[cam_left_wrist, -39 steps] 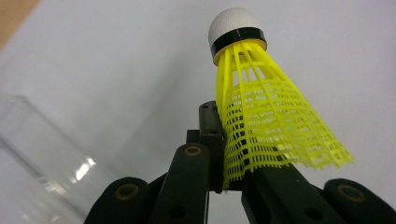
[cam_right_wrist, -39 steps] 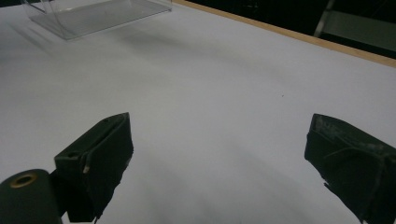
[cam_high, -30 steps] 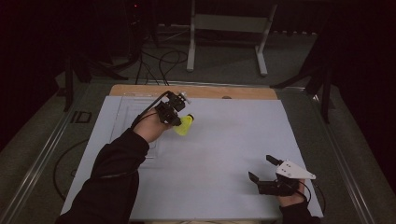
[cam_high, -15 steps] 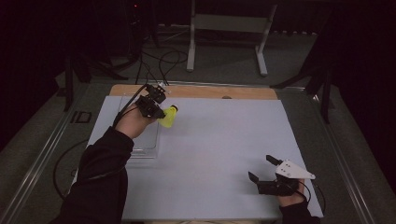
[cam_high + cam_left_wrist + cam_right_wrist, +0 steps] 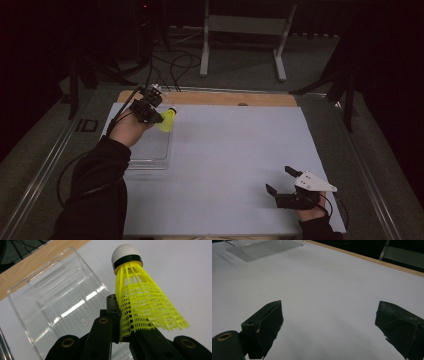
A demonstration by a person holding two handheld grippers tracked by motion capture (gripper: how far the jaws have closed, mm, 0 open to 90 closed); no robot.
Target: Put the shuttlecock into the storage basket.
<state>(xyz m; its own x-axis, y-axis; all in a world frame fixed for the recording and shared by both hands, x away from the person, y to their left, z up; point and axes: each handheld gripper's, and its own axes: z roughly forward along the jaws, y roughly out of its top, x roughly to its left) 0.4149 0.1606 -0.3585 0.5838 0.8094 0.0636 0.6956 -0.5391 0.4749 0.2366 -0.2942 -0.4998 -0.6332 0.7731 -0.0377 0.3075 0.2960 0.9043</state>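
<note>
At 10 o'clock on the table [image 5: 235, 165], your left gripper [image 5: 159, 118] has its fingers clamped on the shuttlecock [image 5: 140, 300] above the clear tray [image 5: 57, 302]; release is judged outstanding. Your right gripper [image 5: 282, 184] rests at 5 o'clock, fingers apart, empty.

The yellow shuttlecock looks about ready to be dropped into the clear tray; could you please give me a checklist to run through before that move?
1. Left gripper shut on the shuttlecock skirt: ok.
2. Skirt undamaged at the grip: cannot tell.
3. Clear tray has nothing in it: ok.
4. Shuttlecock directly above the tray: not ok; in the high view it hangs at the tray's far right corner.
5. Right gripper open and well away from the tray: ok.
</note>
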